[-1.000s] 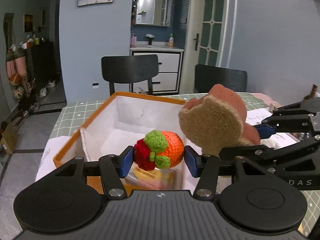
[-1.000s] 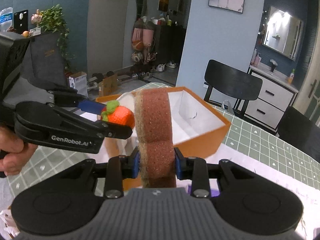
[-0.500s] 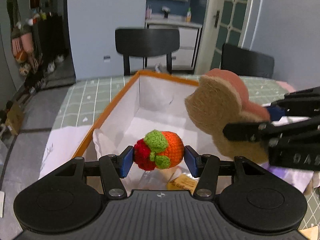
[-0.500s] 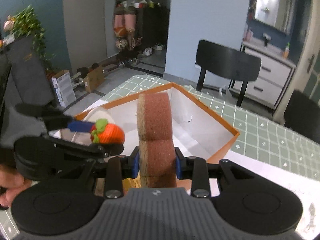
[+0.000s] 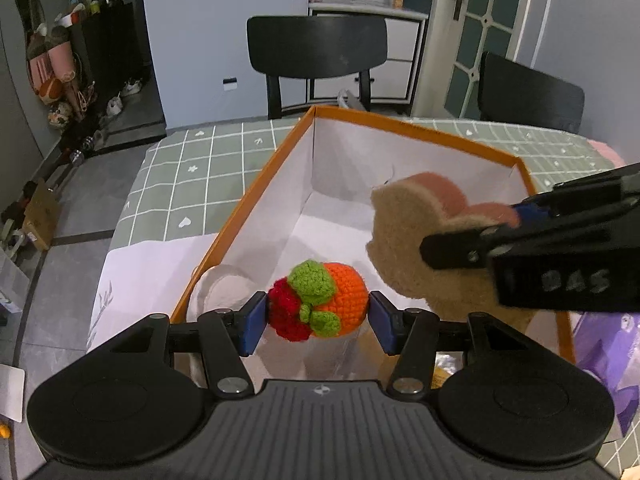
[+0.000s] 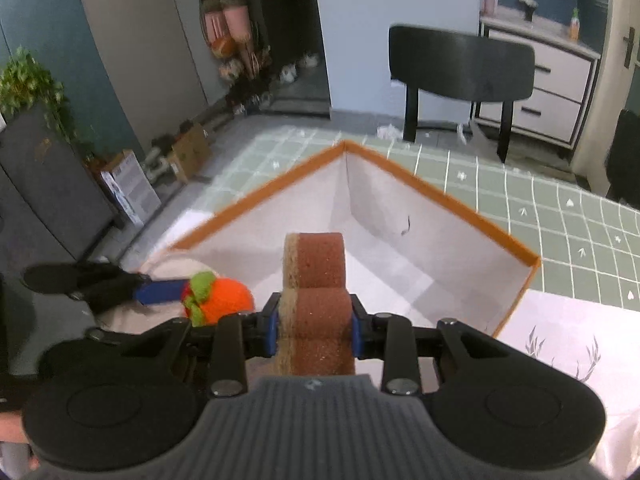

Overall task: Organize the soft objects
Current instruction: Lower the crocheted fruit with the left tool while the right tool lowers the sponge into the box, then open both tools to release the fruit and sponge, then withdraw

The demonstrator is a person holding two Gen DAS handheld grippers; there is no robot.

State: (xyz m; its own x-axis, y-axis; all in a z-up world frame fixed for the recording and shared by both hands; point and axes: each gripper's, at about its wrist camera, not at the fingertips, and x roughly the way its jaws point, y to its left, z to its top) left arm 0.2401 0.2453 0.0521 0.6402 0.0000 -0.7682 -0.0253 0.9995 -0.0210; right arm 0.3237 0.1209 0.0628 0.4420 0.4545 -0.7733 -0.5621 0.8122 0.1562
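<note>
Left gripper (image 5: 318, 316) clamps our soft knit toy (image 5: 320, 300); right gripper (image 6: 314, 326) squeezes the sponge (image 6: 314, 288) mid-body over the box (image 5: 248, 204).

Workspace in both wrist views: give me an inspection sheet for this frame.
Surface: table with green checked cloth; white sheet under the box.
Job's things: orange-rimmed box, open; crochet fruit and brown sponge held above it.
Clutter: pale soft item inside the box's near corner; purple printed sheet beside the box.
Grippers: left gripper shut on crochet fruit; right gripper shut on brown sponge.
Cables: nothing seen.
Surroundings: black chairs, white cabinet, plant.
</note>
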